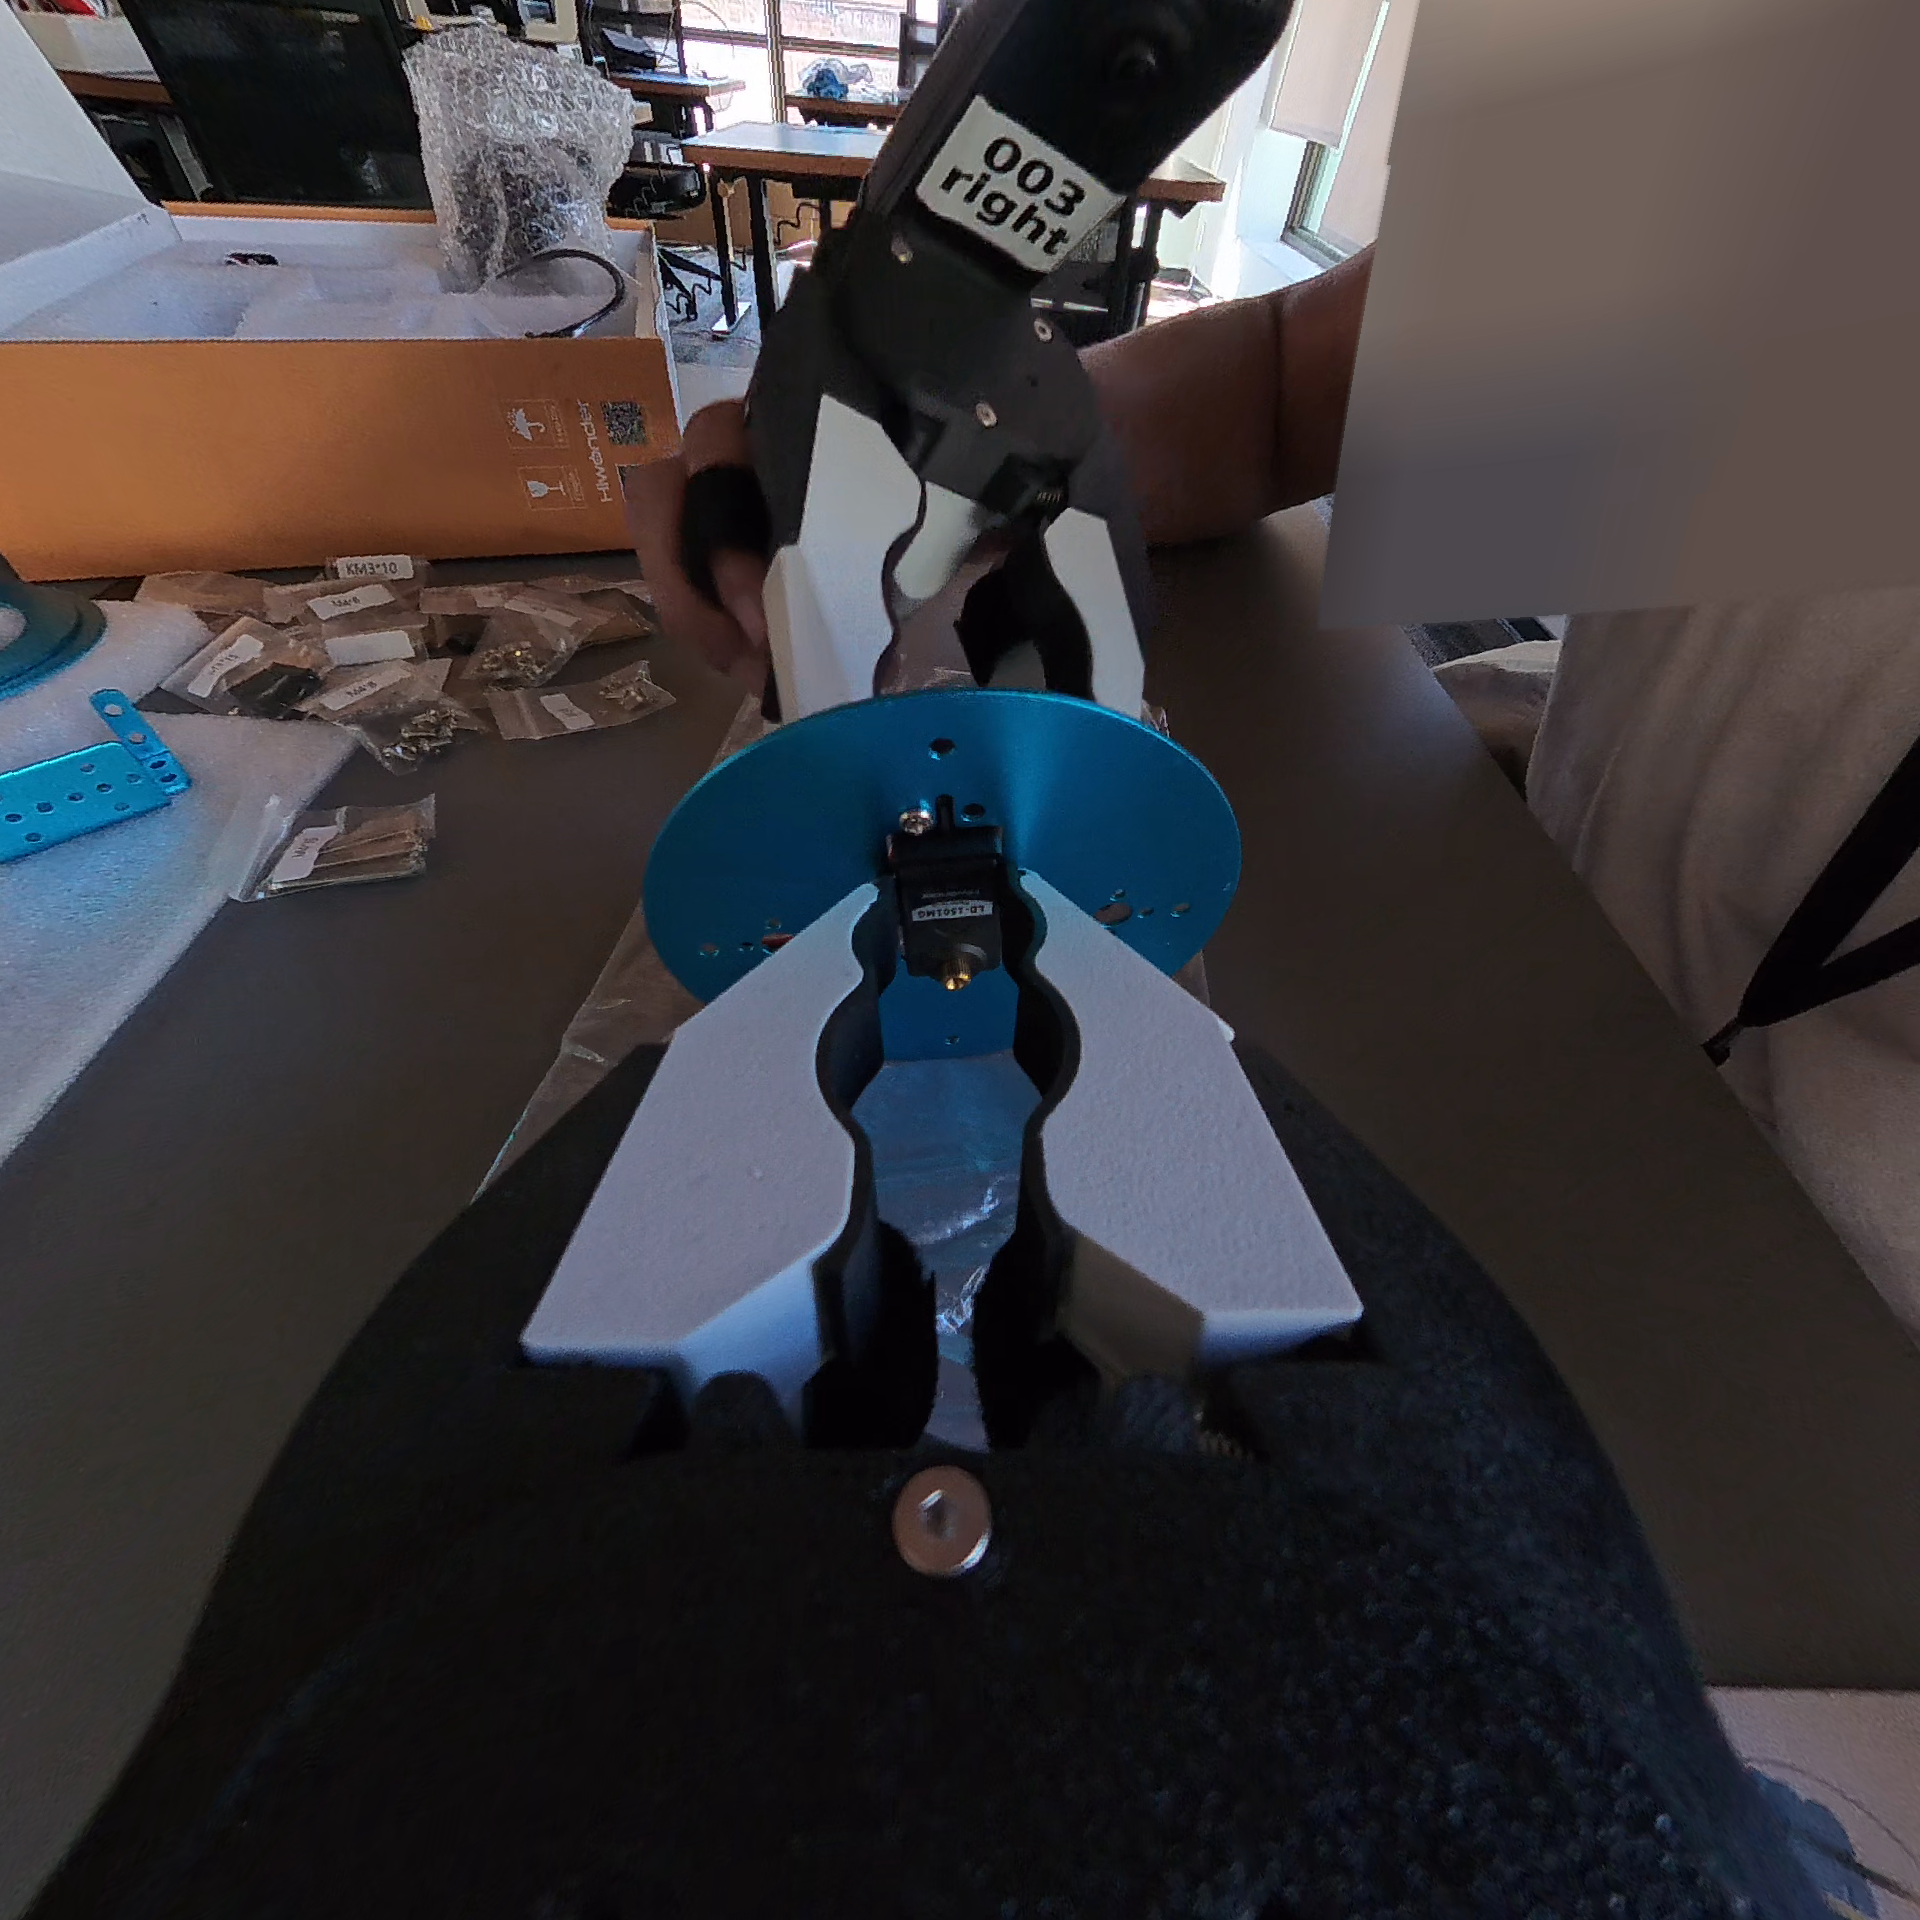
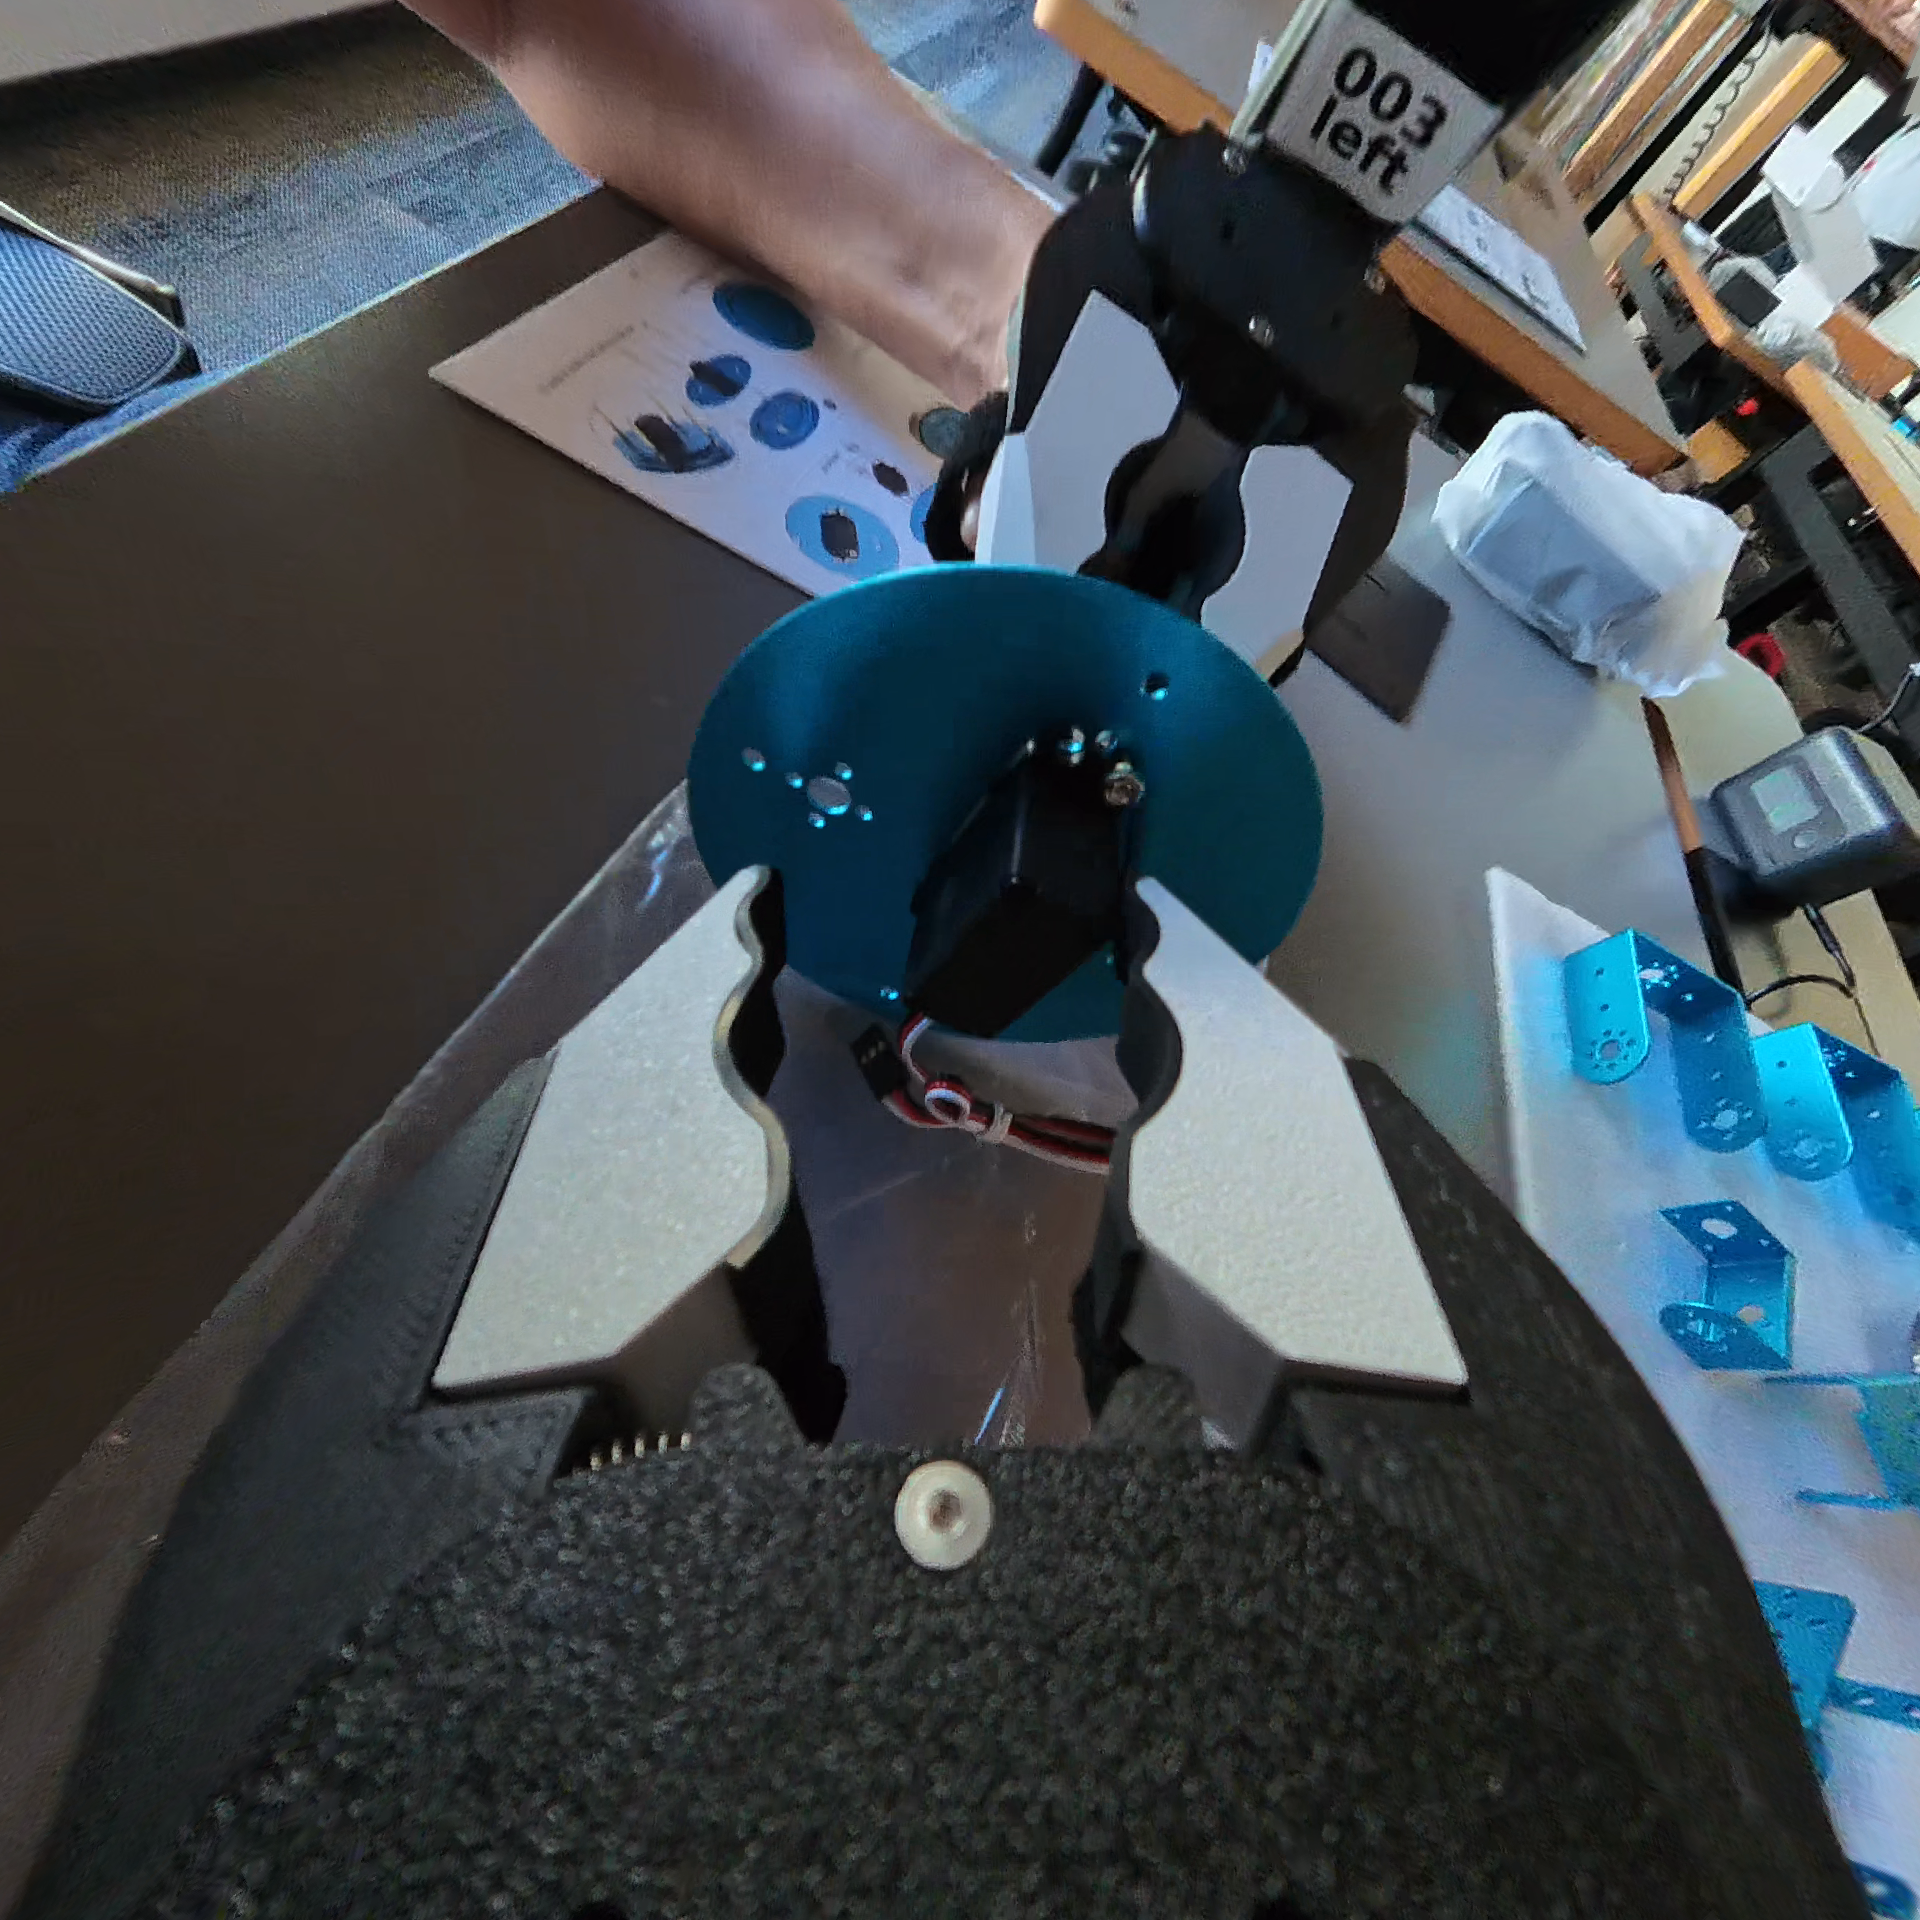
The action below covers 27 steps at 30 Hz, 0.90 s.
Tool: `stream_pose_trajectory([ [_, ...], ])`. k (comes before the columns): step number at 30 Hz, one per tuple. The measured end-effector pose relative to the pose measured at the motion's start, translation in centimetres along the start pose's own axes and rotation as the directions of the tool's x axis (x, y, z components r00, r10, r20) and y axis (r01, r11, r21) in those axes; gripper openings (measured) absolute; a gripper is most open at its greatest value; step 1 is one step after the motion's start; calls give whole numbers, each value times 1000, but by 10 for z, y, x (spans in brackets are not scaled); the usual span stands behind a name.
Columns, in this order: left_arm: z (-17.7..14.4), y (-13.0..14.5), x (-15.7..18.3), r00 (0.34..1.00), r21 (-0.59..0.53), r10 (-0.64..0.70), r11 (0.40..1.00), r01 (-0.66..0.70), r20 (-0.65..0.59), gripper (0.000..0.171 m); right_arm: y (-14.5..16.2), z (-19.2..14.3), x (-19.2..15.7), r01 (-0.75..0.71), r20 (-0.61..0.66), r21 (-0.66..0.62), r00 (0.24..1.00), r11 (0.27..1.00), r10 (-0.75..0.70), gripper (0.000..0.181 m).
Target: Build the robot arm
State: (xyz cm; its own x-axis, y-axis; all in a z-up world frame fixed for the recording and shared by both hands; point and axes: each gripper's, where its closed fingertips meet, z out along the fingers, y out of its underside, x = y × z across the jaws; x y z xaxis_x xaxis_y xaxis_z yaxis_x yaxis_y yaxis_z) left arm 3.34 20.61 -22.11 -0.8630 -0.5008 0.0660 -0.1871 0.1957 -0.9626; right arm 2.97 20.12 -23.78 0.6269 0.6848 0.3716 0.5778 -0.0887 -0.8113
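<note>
Between our left gripper's (image 1: 948,914) white fingers (image 1: 769,1049), in the left wrist view, sits a small black servo (image 1: 943,914) fixed through a blue round plate (image 1: 810,821); the jaws are pressed onto the servo's sides, near its brass shaft. Beyond the plate the right gripper (image 1: 940,665) comes down from the far side. On the left of the dark table (image 1: 312,1039) lie small bags of screws (image 1: 416,675), an orange box (image 1: 312,447) and blue brackets (image 1: 83,790). From the right wrist view we see the plate's other face (image 2: 883,707) and the servo body (image 2: 1013,914) with its red, white and black cable (image 2: 997,1122). Our right gripper (image 2: 951,894) is spread: its right finger (image 2: 1226,1060) is beside the servo, but we cannot tell whether it touches, and the left one stands apart. More blue brackets (image 2: 1704,1049) lie at the right, and a printed sheet (image 2: 727,416) far left.
</note>
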Motion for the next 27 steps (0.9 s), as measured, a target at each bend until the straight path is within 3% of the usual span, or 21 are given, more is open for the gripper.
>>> stream_pose_trajectory([
  [6, 0, 0, 0, 1000, -1, 1, 1000, -1, 0, 19, -33, -10, -2, 39, -13, 92, 999, 995, -38, 60],
  [11, -1, 0, -3, 1000, 2, -9, 1000, 9, 9, 19, -27, -7, 0, 21, -12, 126, 1000, 992, -19, 59],
  [14, 0, 0, -1, 1000, 1, -2, 1000, 2, 1, 19, -25, -8, 5, 41, -34, 79, 999, 996, -38, 60],
  [17, 1, -1, 0, 1000, -1, 3, 1000, -3, 0, 19, -35, -13, 2, 41, -28, 112, 999, 993, -38, 58],
  [19, 1, 0, 0, 1000, -1, 4, 1000, -4, 2, 19, -27, -9, 0, 60, -25, 62, 998, 996, -59, 58],
  [22, 1, 0, -1, 1000, 0, 1, 1000, -1, 4, 19, -25, -8, 1, 30, -24, 103, 999, 994, -28, 60],
  [25, 2, -1, 1, 1000, -1, 8, 1000, -8, -2, 19, -13, -8, 4, 42, -24, 22, 999, 999, -41, 60],
  [27, 1, 0, 0, 1000, 0, 4, 1000, -4, -1, 19, -20, -10, 3, 37, -25, 56, 999, 998, -36, 59],
])
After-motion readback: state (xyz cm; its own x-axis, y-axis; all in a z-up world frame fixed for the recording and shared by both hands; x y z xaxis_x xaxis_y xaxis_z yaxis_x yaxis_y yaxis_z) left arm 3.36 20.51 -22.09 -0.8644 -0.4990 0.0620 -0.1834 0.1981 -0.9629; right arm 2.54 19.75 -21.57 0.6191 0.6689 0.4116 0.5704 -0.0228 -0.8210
